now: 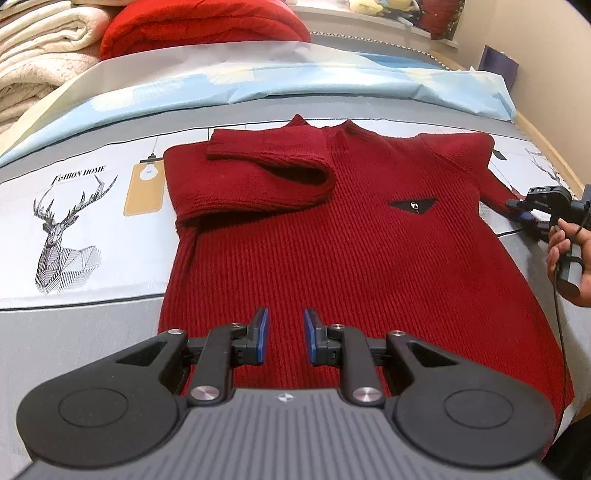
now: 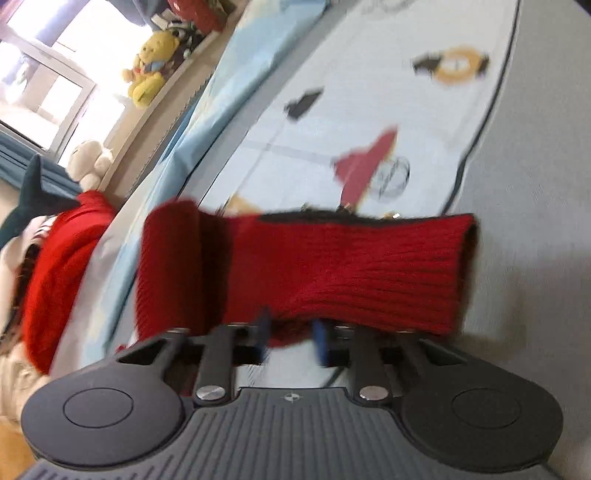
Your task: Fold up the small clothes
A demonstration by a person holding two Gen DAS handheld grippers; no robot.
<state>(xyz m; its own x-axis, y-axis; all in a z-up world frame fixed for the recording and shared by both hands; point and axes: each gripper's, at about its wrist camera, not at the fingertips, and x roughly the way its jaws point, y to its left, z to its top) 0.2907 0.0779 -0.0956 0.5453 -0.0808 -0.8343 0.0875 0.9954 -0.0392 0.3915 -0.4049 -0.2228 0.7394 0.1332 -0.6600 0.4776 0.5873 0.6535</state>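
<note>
A dark red knit sweater (image 1: 354,236) lies flat on the printed bedsheet (image 1: 74,221), neck far from me. Its left sleeve (image 1: 266,166) is folded across the chest. My left gripper (image 1: 286,330) is open and empty, hovering over the sweater's lower part. My right gripper (image 1: 517,210) is at the sweater's right side, at the right sleeve. In the right wrist view the right gripper (image 2: 291,339) has the red right sleeve (image 2: 332,269) between its blue pads (image 2: 263,334) and holds it lifted off the sheet; the view is motion-blurred.
Folded cream blankets (image 1: 33,55) and a red blanket (image 1: 199,26) are stacked at the bed's far left. Plush toys (image 2: 149,66) sit on a ledge by the window. The bed's wooden edge (image 1: 546,155) runs along the right.
</note>
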